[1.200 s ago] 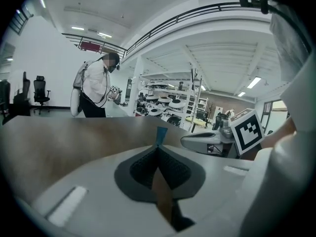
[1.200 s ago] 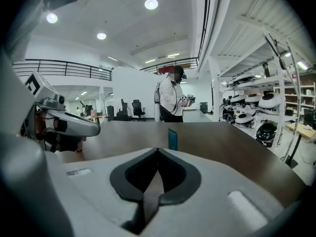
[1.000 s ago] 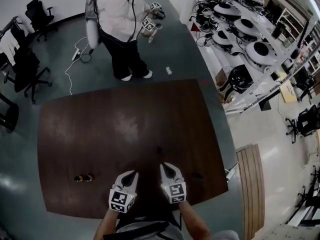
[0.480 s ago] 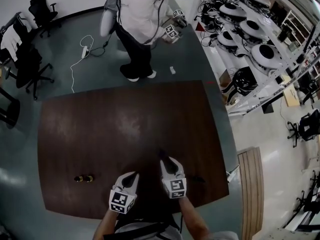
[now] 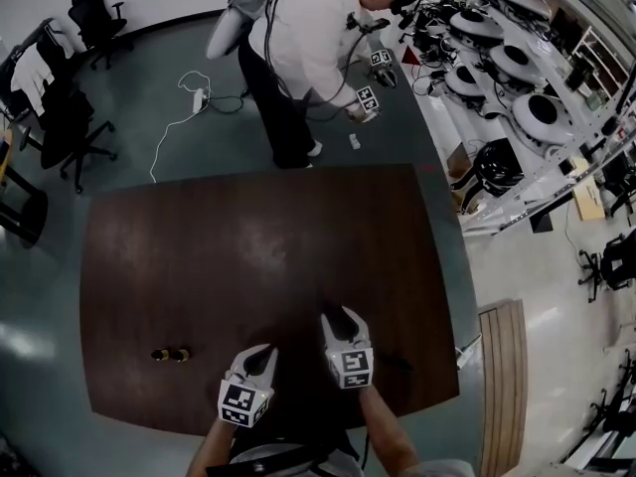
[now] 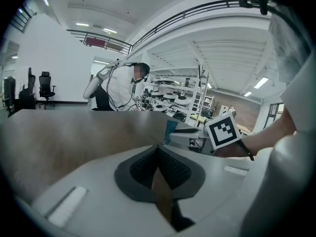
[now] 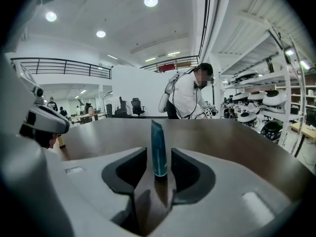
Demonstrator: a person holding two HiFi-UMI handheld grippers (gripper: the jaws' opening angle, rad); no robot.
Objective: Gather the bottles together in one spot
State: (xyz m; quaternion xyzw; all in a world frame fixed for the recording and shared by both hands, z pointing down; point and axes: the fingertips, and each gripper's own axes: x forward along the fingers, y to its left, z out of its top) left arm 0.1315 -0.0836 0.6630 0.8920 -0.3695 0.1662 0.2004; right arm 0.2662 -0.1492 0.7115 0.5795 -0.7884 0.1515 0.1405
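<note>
I'm looking into a robotics lab in a big open hall. Metal racks (image 7: pixel 266 76) along the right wall carry rows of round white machines (image 5: pixel 542 117). Office chairs (image 5: pixel 70 117) stand beyond the desk's (image 5: pixel 199 266) far left corner, a power strip (image 5: pixel 199 96) lies on the grey floor (image 5: pixel 149 48), and a railed mezzanine (image 7: pixel 59 65) runs overhead.

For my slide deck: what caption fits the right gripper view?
Right gripper, jaws just opening around an upright teal bottle on the table.

Left tool (image 5: pixel 264 350), jaws together, sits beside right tool (image 5: pixel 340 313); its jaws have just been opening, teal bottle (image 7: pixel 158 149) loose between.
</note>
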